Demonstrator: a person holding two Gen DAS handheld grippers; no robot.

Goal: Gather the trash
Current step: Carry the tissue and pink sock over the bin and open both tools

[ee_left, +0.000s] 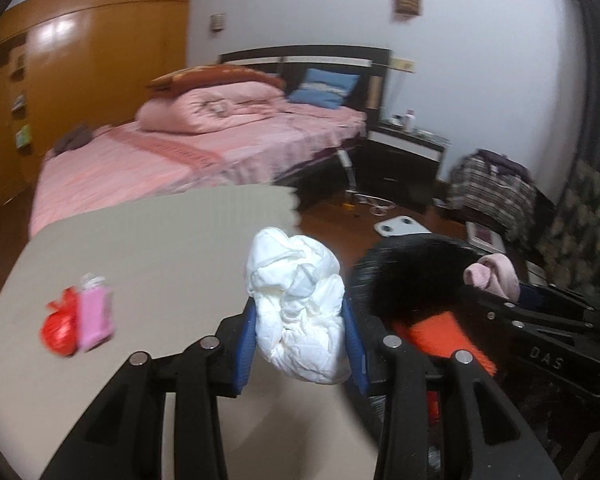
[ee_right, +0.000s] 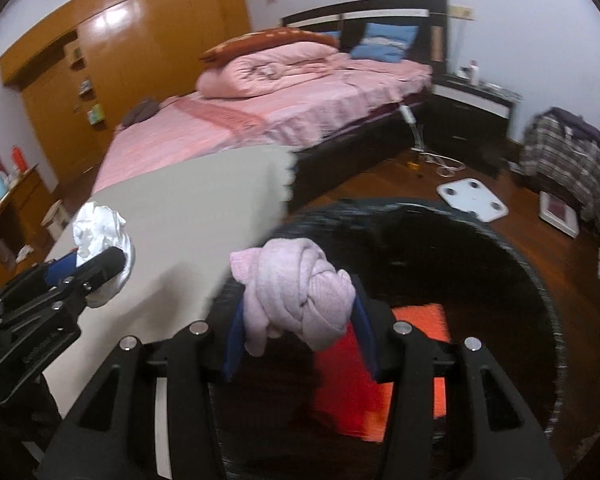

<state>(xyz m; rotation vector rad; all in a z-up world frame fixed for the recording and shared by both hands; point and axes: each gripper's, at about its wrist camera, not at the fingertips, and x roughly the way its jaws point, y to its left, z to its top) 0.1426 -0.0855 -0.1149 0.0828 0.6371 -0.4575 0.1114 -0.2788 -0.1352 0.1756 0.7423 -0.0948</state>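
The white wad [ee_left: 298, 308] is soft, crumpled and puffy, like a squashed tissue or thin plastic. The left gripper [ee_left: 300, 344] pinches it between two blue pads [ee_left: 246, 344], one on each side. The wad sits over the right edge of the beige table [ee_left: 148, 248], close to the bin [ee_left: 416, 264].

The pink cloth [ee_right: 296, 296] is fuzzy and twisted into a knot. The right gripper [ee_right: 298, 336] pinches it between its blue pads [ee_right: 236, 336]. The cloth hangs over the open mouth of the bin, near the rim on the table side. In the right view the left gripper shows at the left, over the table, well apart from the cloth.

The bin is round, black and wide open. Something flat and orange [ee_right: 380, 364] lies at the bottom. There is lots of open room inside it.

The table is flat and smooth, with a ragged notch at its far corner. A shiny red bag [ee_left: 60, 330] and a small pink packet [ee_left: 96, 318] lie touching each other on the left part. The table between them and the wad is bare.

Behind stand a pink bed [ee_left: 204, 148], a brown wardrobe [ee_left: 88, 56], and a white scale [ee_right: 472, 196] on the wood floor [ee_right: 384, 176].
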